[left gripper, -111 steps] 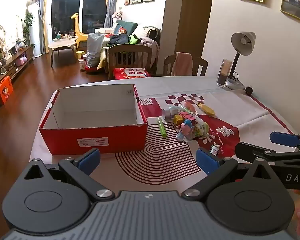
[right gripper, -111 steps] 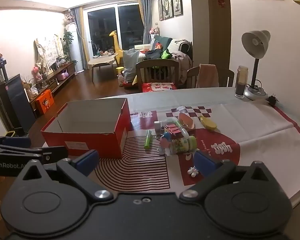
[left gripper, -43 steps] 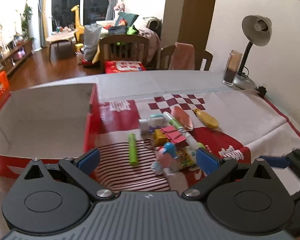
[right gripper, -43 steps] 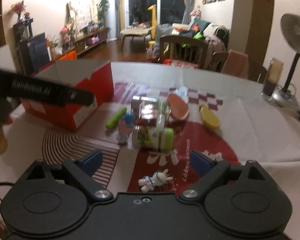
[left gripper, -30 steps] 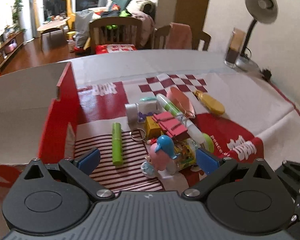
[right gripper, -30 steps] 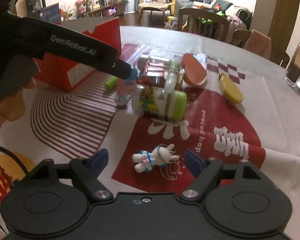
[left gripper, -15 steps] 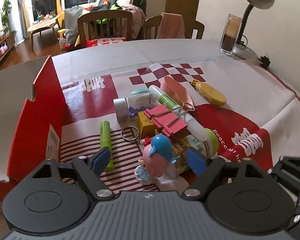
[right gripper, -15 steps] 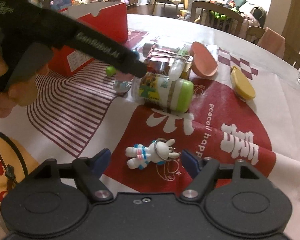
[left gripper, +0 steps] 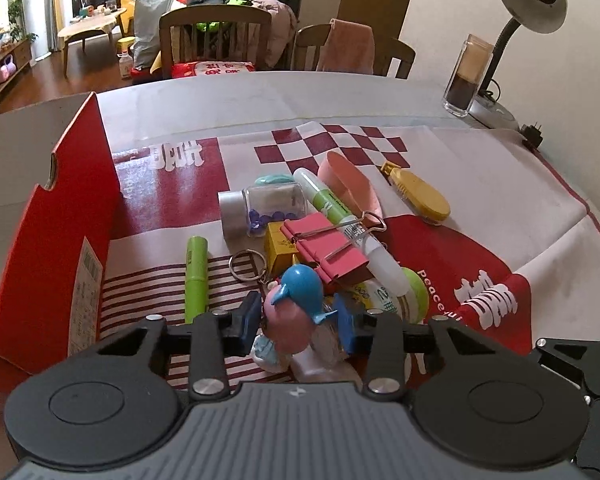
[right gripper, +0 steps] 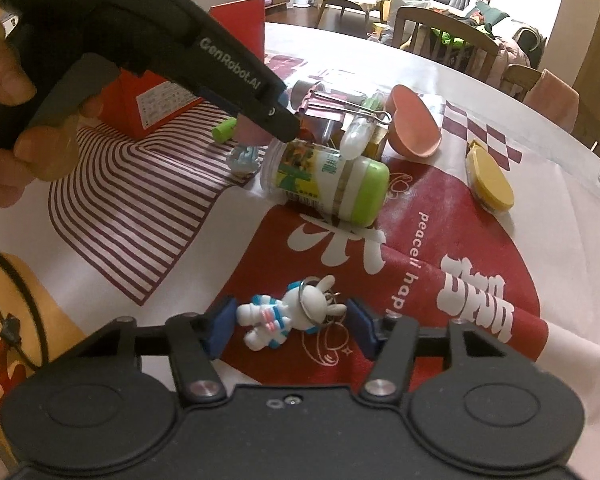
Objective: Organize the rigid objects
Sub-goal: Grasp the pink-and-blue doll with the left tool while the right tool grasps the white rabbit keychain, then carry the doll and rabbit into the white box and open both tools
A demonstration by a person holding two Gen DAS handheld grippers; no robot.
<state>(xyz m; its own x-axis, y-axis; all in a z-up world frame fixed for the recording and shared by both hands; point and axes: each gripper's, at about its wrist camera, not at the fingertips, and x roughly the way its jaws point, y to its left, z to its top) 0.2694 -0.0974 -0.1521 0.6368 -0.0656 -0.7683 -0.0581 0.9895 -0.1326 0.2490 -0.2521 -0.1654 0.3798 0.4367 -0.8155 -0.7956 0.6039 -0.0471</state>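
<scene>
Left wrist view: the red cardboard box (left gripper: pixel 56 216) stands open at the left edge of the printed tablecloth (left gripper: pixel 480 184), and everything else sits to its right. Just beside the box wall lies a green highlighter (left gripper: pixel 196 276). Further from the box is the heap — a small glass bottle with blue beads (left gripper: pixel 268 210), a yellow block (left gripper: pixel 281 245), a pink binder clip (left gripper: pixel 328 250) lying over a green-and-white marker (left gripper: pixel 342 220), and a green-lidded jar (left gripper: pixel 396 298) on its side. A pink shoehorn-like piece (left gripper: pixel 350 186) and a yellow case (left gripper: pixel 422 198) lie beyond, farthest from the box.

The left gripper (left gripper: pixel 298 320) is closing around the pink figure with a blue cap (left gripper: pixel 296 308), which sits between the blue pads; the pads look to be touching its sides or very nearly so.

In the right wrist view, well apart from the box (right gripper: pixel 160 92), the right gripper (right gripper: pixel 290 328) is closing on a small white rabbit astronaut keychain (right gripper: pixel 288 316) — it lies flat on the cloth between the pads, which stand just clear of it.
</scene>
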